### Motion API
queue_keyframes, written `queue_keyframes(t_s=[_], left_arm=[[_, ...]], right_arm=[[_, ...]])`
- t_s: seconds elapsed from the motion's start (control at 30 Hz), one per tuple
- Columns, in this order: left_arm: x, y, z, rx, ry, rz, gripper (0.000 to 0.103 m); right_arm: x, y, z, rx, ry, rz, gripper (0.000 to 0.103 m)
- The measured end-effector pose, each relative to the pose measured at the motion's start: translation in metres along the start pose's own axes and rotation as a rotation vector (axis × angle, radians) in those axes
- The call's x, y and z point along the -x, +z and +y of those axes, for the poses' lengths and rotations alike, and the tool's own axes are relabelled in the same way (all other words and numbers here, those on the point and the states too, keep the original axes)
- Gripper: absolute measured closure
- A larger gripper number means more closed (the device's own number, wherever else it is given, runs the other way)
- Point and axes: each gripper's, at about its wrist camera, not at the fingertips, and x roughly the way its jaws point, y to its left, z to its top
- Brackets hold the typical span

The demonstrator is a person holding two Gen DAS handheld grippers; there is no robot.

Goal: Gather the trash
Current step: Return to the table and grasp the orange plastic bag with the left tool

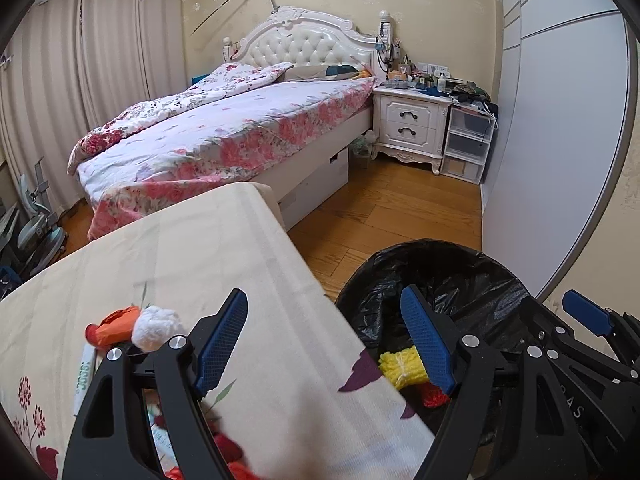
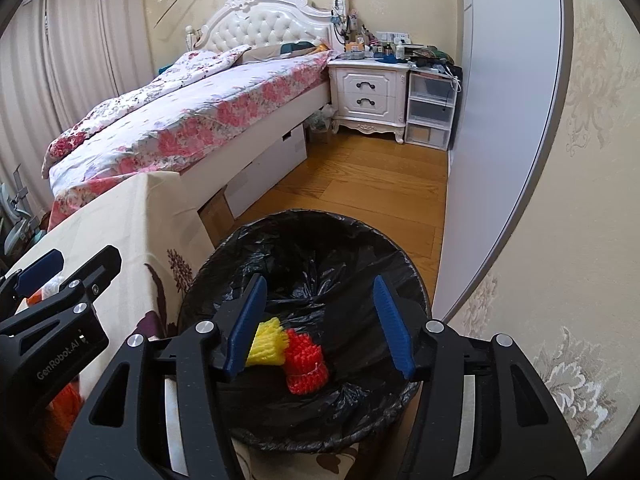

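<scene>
"GenRobot.AI" lettering on left claw (image 2: 40, 276) body.

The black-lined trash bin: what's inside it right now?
Inside the trash bin lie a yellow foam net and a red foam net, side by side on the black liner. The right claw hangs open above them, and its fingers cover part of the bin's bottom.

We hold the right hand-held gripper (image 2: 320, 324) over the bin (image 2: 208, 280), jaws apart and empty. Inside, on the black liner, a yellow net (image 2: 266, 342) lies touching a red net (image 2: 306, 364). At nine o'clock, the left hand-held gripper (image 2: 68, 270) sits above the table (image 2: 132, 220). At eleven o'clock stands the bed (image 2: 192, 120).
</scene>
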Motion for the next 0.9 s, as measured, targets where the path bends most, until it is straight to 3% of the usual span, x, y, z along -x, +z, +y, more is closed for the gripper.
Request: queue_keyframes(t_s=[0.63, 0.77, 0.9], left_arm=[[0.080, -0.051, 0.055, 0.038, 0.046, -0.014, 0.026], [0.094, -0.066, 0.068, 0.047, 0.065, -0.014, 0.026], [0.105, -0.081, 0.080, 0.067, 0.081, -0.004, 0.025]], right_arm=[[0.061, -0.048, 0.043, 0.103, 0.070, 0.003, 0.047], [0.076, -0.060, 0.050, 0.122, 0.084, -0.004, 0.039], [0.085, -0.073, 0.059, 0.146, 0.098, 0.001, 0.039]])
